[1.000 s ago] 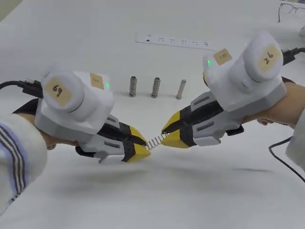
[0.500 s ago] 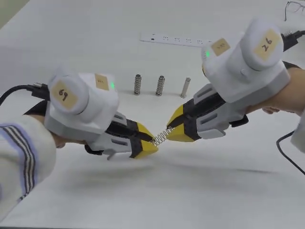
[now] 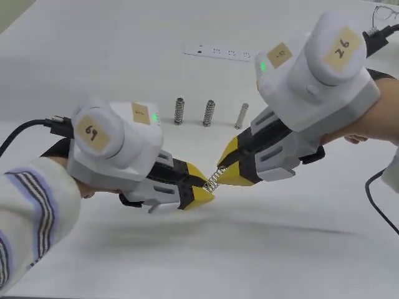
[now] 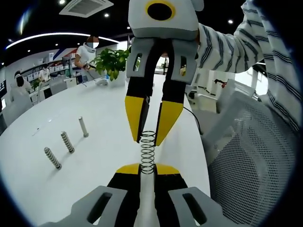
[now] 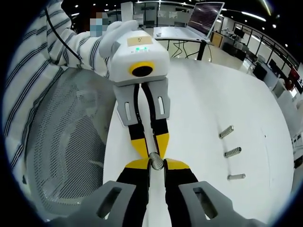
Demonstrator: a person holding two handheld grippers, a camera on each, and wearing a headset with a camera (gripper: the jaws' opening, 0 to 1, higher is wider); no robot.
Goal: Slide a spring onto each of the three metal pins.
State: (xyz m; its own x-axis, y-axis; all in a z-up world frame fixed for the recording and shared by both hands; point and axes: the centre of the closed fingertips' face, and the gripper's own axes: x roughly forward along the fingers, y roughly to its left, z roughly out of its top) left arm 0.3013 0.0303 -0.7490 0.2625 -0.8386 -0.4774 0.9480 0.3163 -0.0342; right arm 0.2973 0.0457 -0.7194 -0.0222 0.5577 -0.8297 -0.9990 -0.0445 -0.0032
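Closer together than a second ago: my left gripper (image 3: pixel 203 194) and right gripper (image 3: pixel 225 174) each pinch one end of the spring (image 3: pixel 215 179); both ends are hidden inside the jaws.

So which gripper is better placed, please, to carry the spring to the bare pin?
Probably the right gripper: the left gripper also grips the spring, but right sits nearer the bare pin.
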